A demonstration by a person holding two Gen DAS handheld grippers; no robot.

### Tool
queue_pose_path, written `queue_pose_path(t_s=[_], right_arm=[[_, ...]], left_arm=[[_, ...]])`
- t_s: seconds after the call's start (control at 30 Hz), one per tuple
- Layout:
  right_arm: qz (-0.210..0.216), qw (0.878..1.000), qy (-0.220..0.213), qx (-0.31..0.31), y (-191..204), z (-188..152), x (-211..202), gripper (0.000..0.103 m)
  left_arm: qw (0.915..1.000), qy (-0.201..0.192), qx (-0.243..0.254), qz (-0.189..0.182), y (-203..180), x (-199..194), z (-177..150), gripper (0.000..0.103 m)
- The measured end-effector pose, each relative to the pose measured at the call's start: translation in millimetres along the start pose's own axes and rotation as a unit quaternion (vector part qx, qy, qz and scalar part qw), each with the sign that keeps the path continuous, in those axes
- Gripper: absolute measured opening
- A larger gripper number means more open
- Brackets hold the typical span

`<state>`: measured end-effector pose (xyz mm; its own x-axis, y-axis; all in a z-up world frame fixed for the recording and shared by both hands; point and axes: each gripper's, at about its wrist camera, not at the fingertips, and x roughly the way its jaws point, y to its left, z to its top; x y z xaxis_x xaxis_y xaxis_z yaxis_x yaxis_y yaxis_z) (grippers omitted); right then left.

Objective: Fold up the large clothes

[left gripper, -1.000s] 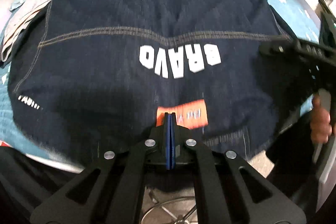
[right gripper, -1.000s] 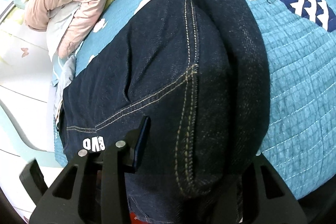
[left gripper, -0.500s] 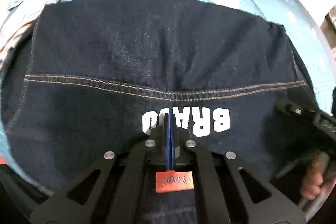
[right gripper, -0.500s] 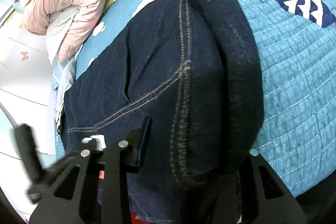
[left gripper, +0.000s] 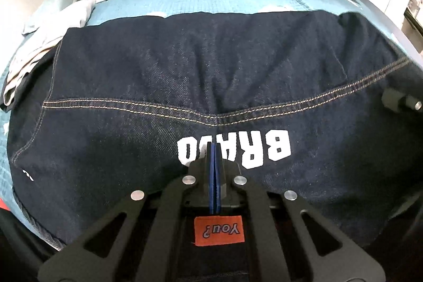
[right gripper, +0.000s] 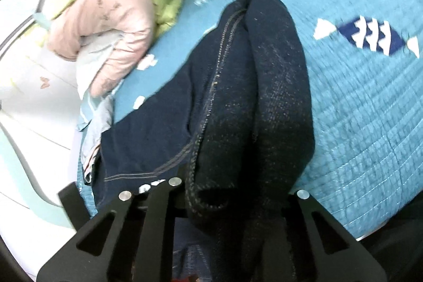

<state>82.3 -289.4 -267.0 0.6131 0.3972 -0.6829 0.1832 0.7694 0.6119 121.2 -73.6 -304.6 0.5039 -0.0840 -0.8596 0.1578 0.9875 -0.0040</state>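
Both grippers have carried the denim jacket (left gripper: 185, 75) farther across the bed (right gripper: 357, 123).
Left gripper (left gripper: 214, 171) pressed together over the lettering; right gripper (right gripper: 227, 202) pinches a bunched fold.

Left gripper (left gripper: 214, 163): matte black frame at bottom centre, triangular cutouts in the arms, four round silver screws in a row, thin blue pads (left gripper: 213, 176) pressed flat together. Right gripper (right gripper: 211, 205): same black frame along bottom of frame, triangular cutouts, three silver screws visible, finger pads hidden.
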Motion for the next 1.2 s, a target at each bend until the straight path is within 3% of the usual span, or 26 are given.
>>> queue_pose_path(t_s=[0.23,0.5,0.67,0.87,0.93,1.13,1.2], right_arm=[[0.022,0.999,-0.030,-0.016,35,-1,-18,0.014],[0.010,0.998,-0.048,-0.037,72,-10,-26,0.012],[0.018,0.998,-0.052,-0.044,98,-16,-30,0.012],[0.012,0.995,-0.052,-0.086,140,-22,-30,0.012],[0.015,0.994,-0.050,-0.096,154,-24,-27,0.012],[0.017,0.990,-0.034,-0.133,195,-32,-8,0.012],[0.021,0.989,-0.025,-0.141,207,-36,1,0.012]], left_arm=[[0.9998,-0.009,-0.011,-0.009,1,-4,-7,0.002],[0.9992,-0.011,-0.026,-0.030,9,-2,-7,0.002],[0.9964,-0.010,-0.056,-0.063,20,-3,-9,0.002],[0.9893,0.018,-0.088,-0.115,43,-14,-2,0.003],[0.9903,0.022,-0.080,-0.112,51,-23,2,0.003],[0.9907,-0.039,-0.071,-0.109,101,-84,21,0.004],[0.9926,-0.059,-0.061,-0.087,119,-99,23,0.005]])
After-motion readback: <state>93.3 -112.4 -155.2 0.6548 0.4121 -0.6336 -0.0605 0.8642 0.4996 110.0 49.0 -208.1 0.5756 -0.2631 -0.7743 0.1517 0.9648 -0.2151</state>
